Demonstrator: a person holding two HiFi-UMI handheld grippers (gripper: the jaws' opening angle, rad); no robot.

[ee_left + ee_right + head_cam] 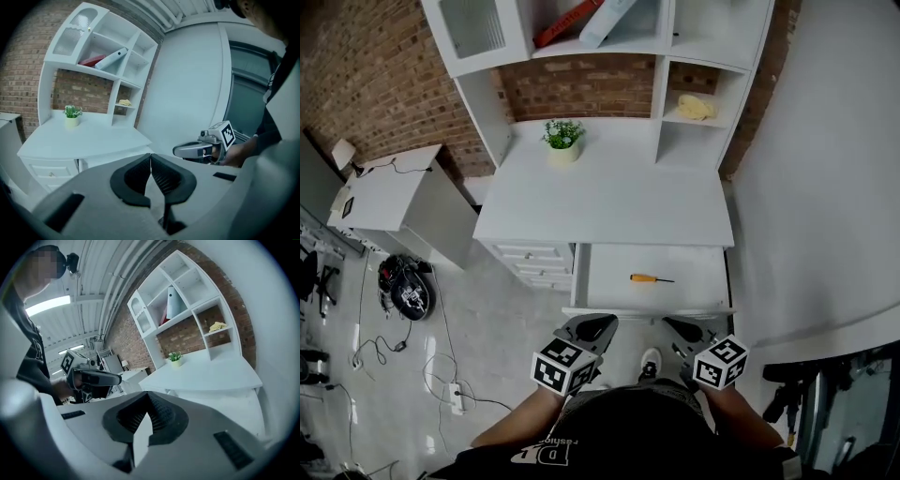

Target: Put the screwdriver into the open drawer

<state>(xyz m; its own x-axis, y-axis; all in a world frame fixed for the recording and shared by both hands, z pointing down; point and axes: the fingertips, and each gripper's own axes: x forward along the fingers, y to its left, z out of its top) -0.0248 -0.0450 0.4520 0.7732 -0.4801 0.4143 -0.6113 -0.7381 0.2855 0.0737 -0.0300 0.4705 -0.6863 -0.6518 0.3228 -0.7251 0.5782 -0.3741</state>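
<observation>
An orange-handled screwdriver (650, 278) lies inside the open white drawer (609, 286) under the desk's right half. Both grippers hover close to the person's body, just in front of the drawer's front edge and apart from the screwdriver. My left gripper (602, 322) (150, 155) has its black pads pressed together with nothing between them. My right gripper (674, 324) (148, 394) is likewise shut and empty. Each gripper shows in the other's view: the right gripper (182, 151) and the left gripper (112, 378). The screwdriver appears in neither gripper view.
The white desk top (609, 202) carries a small potted plant (562, 139) below a shelf unit (581, 37). Shut small drawers (530, 262) sit left of the open one. A low white cabinet (394, 202) and cables (408, 286) on the floor are at left; a white wall (825, 187) is at right.
</observation>
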